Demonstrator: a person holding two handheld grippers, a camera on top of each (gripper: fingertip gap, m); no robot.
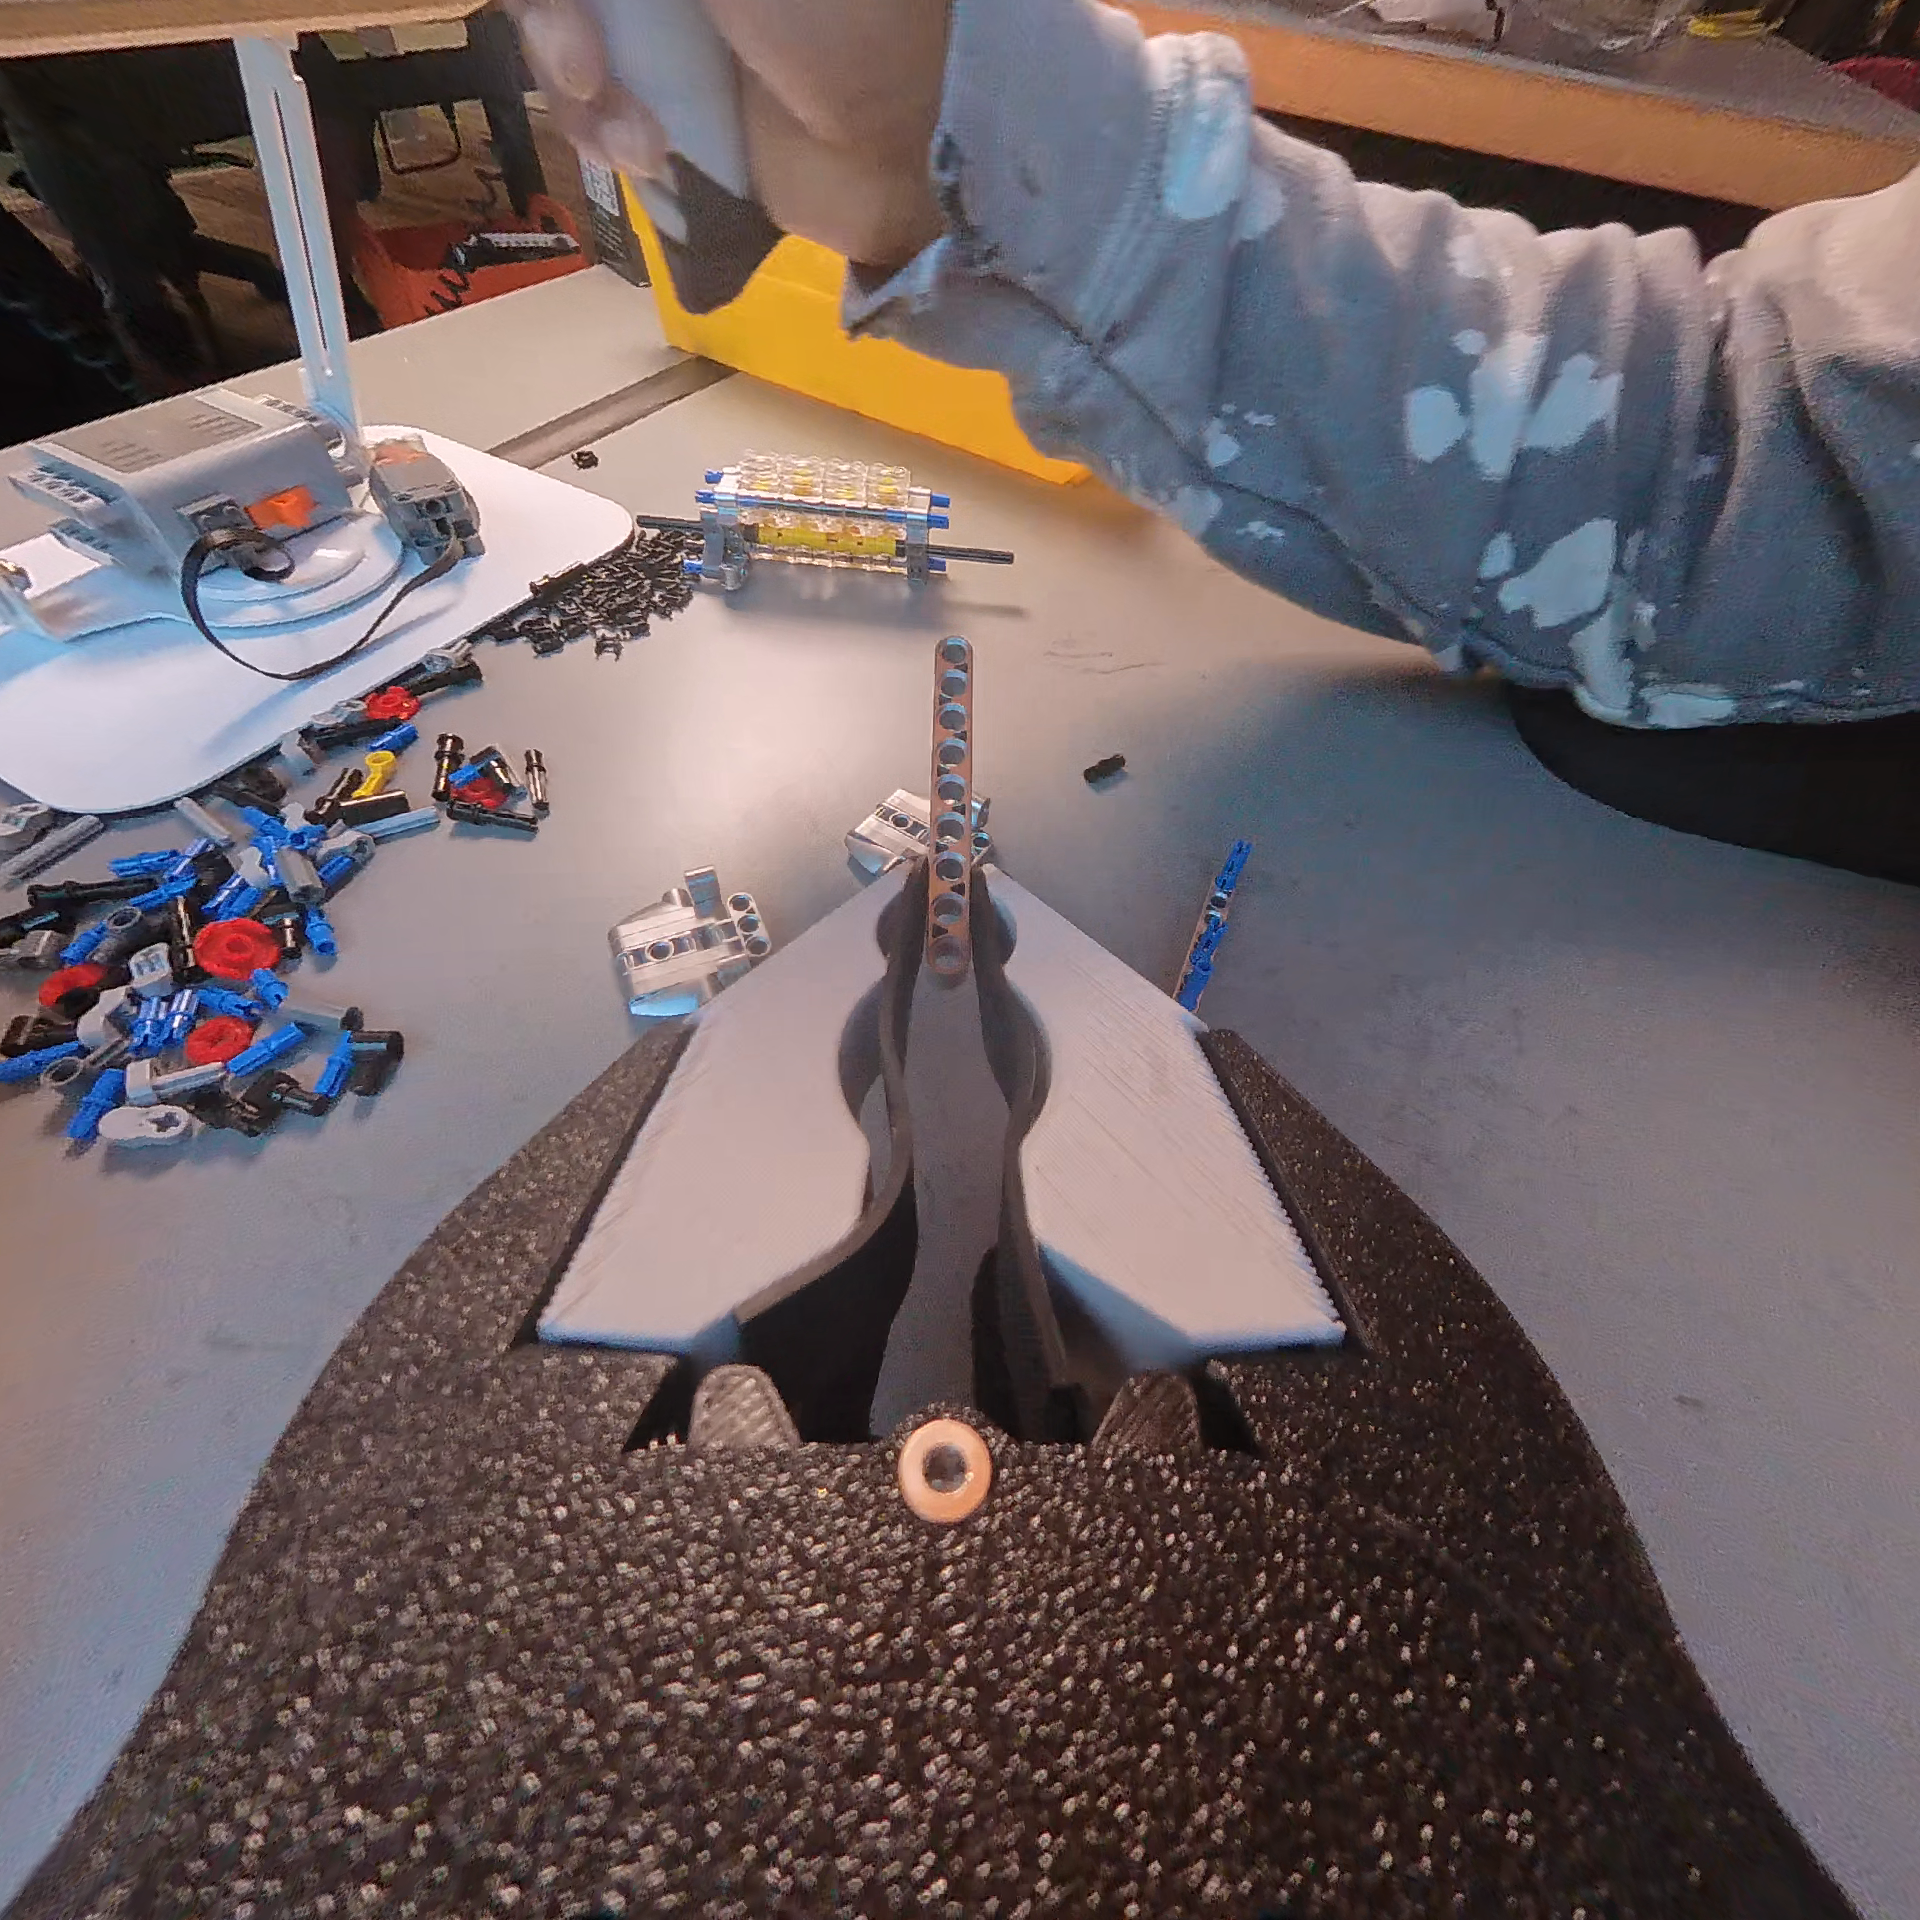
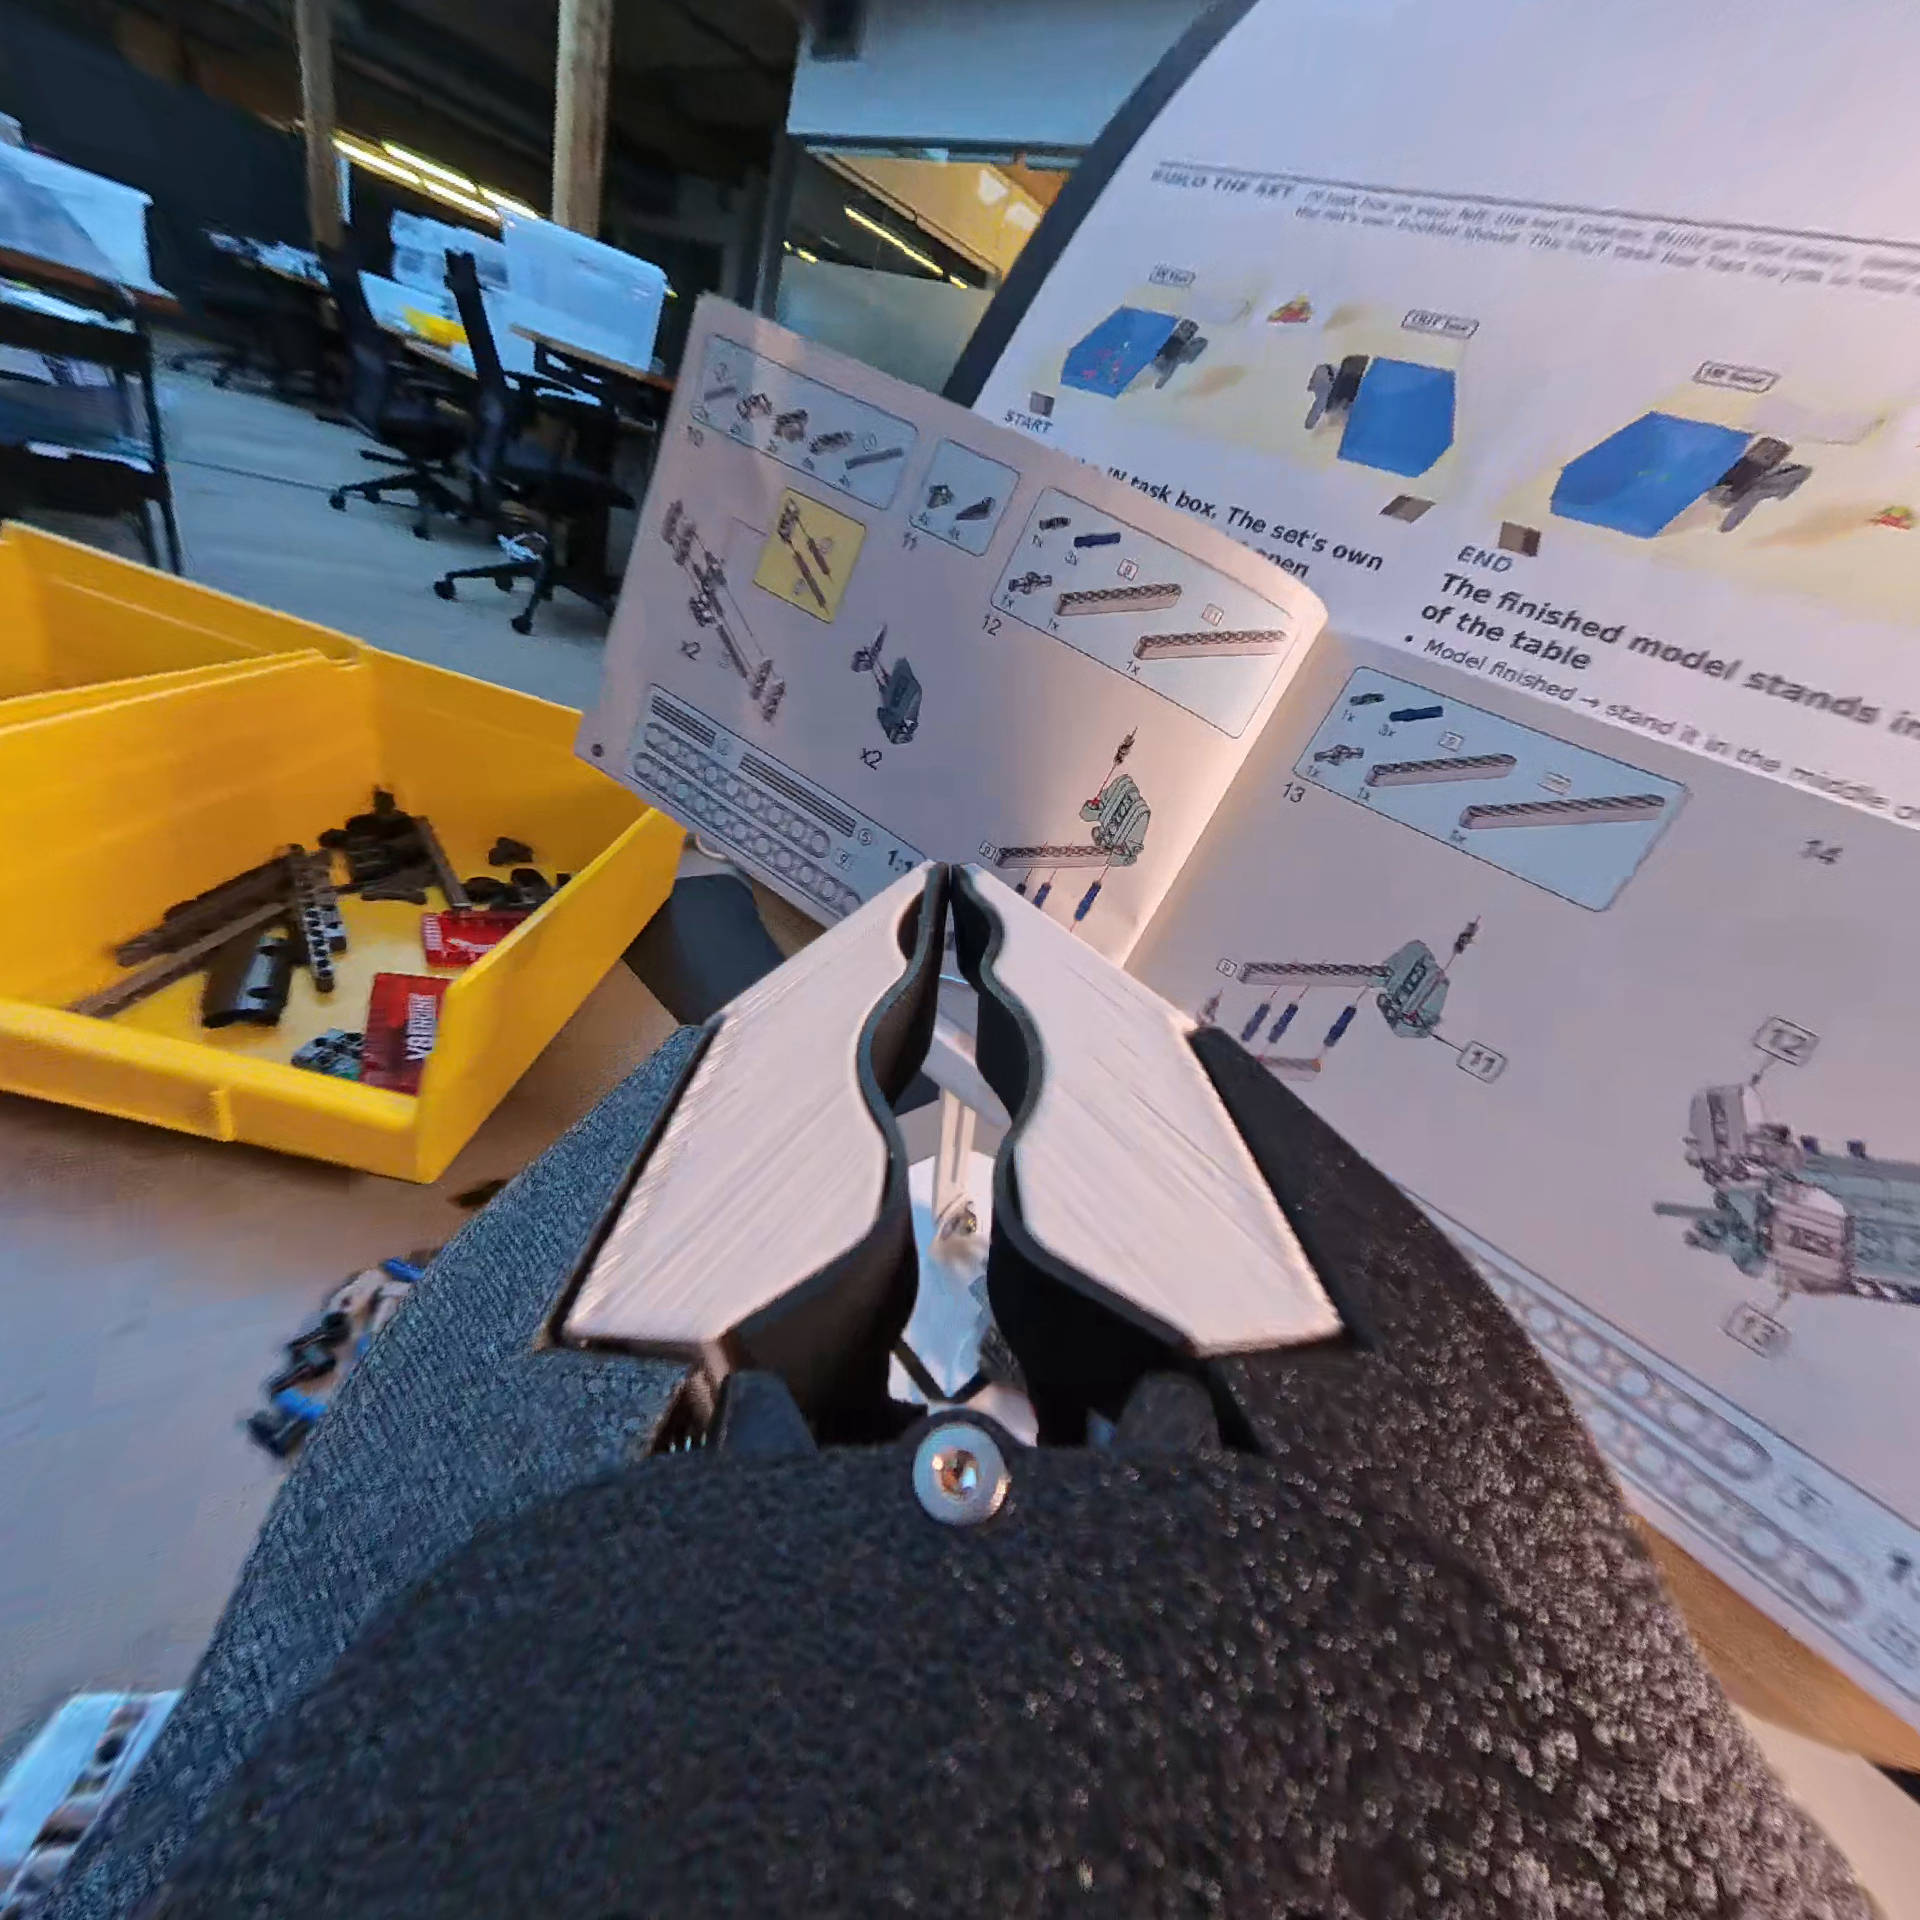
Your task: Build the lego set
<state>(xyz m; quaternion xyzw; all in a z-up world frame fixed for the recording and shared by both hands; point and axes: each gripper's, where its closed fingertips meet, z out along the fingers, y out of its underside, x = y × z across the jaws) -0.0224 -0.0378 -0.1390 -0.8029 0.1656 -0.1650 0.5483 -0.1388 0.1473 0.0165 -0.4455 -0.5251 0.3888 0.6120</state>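
Note:
My left gripper (image 1: pixel 951 883) is shut on a grey perforated beam (image 1: pixel 954 790), which sticks up and forward from the fingertips above the grey table (image 1: pixel 1351 1039). My right gripper (image 2: pixel 948 871) is shut at the lower edge of the left page of an open instruction booklet (image 2: pixel 831 665). That page stands lifted and curled, and the tips appear to pinch it. In the left wrist view the right gripper (image 1: pixel 634 125) shows blurred at the top, held by a hand in a grey patterned sleeve (image 1: pixel 1351 364).
Loose blue, black and red pins (image 1: pixel 197 966) lie at the left. A white plate (image 1: pixel 499 540) carries a grey battery box and motor. A clear-and-yellow assembly (image 1: pixel 821 514) and grey connector pieces (image 1: pixel 686 940) lie nearby. A yellow bin (image 2: pixel 499 997) holds dark parts. A large printed sheet (image 2: pixel 1558 208) stands behind the booklet. The grippers' ends are close to 25 centimetres from one another.

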